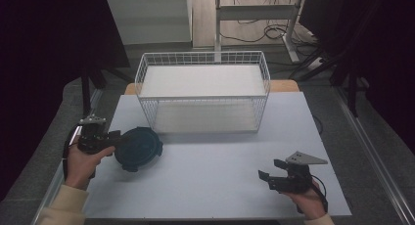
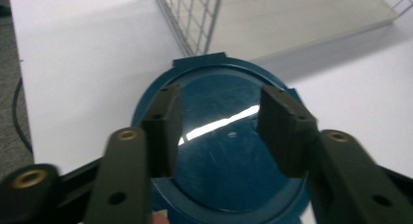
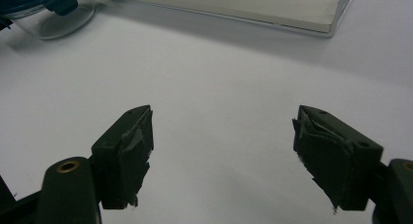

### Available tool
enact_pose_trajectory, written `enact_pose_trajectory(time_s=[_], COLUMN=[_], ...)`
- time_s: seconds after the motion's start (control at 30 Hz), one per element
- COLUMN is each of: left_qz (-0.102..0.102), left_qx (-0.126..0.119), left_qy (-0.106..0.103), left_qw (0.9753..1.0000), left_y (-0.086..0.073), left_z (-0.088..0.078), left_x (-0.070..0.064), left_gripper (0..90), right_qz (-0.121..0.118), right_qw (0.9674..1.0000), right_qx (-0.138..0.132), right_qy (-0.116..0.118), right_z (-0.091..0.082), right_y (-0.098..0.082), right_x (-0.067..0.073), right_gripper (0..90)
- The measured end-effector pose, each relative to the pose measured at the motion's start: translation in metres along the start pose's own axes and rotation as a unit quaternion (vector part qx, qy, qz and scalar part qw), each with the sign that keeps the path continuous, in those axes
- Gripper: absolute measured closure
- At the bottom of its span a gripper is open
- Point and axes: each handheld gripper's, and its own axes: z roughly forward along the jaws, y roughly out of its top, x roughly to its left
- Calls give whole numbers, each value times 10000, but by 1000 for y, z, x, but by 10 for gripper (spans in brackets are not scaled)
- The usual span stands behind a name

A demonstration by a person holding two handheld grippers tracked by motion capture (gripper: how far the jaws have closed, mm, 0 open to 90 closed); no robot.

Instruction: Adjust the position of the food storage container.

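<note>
While the left gripper (image 2: 219, 131) hung over the container's blue lid (image 2: 224, 151), its jaws stood apart with nothing between them, no contact evident. The container (image 1: 138, 148) sat at the table's (image 1: 215, 186) left, just in front of the wire basket (image 1: 203, 90). Right gripper (image 1: 274, 176) wide open, empty, well apart. Risks — the glossy lid could slip the pads; a glancing close might shove the container against the basket.
</note>
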Motion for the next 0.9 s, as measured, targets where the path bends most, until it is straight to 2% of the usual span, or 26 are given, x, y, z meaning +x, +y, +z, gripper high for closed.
enact_pose_trajectory(time_s=[0.07, 0.1, 0.13, 0.17, 0.2, 0.23, 0.33, 0.5, 0.63, 0.7, 0.8, 0.9], left_qz=[-45, -74, -91, -105, -105, -144, -186, -250, -308, -296, -315, -127], left_qx=[46, 58, 114, 192, 192, 237, 275, 441, 498, 568, 600, 841], left_qy=[41, 58, 89, 185, 185, 243, 274, 451, 446, 545, 552, 608], left_qw=[10000, 9999, 9999, 9996, 9996, 9993, 9991, 9977, 9973, 9965, 9962, 9945], left_y=[1, 1, 2, 4, 4, 6, 8, 13, 15, 16, 16, 15], left_z=[2, 4, 5, 8, 8, 11, 14, 23, 29, 35, 40, 52], left_x=[5, 8, 11, 16, 16, 21, 25, 39, 46, 51, 55, 53], left_gripper=[643, 643, 682, 771, 804, 831, 887, 900, 900, 900, 900, 900], right_qz=[-15, -13, -18, -24, -24, -17, -12, -10, 12, 8, 4, 8], right_qw=[10000, 10000, 10000, 10000, 10000, 10000, 10000, 10000, 9999, 9999, 9999, 9999], right_qx=[17, 24, 32, 38, 38, 50, 55, 72, 107, 119, 123, 109], right_qy=[1, 9, 8, 1, 1, -1, -9, -14, -12, -8, -8, 25], right_z=[1, 1, 2, 2, 2, 2, 2, 3, 4, 5, 5, 6], right_y=[0, 0, -1, -1, -1, -1, -1, -1, -2, -2, -2, -2], right_x=[0, 0, 0, 0, 0, 0, -1, -2, -3, -3, -3, -3], right_gripper=[220, 220, 220, 220, 220, 220, 220, 220, 220, 220, 219, 219])
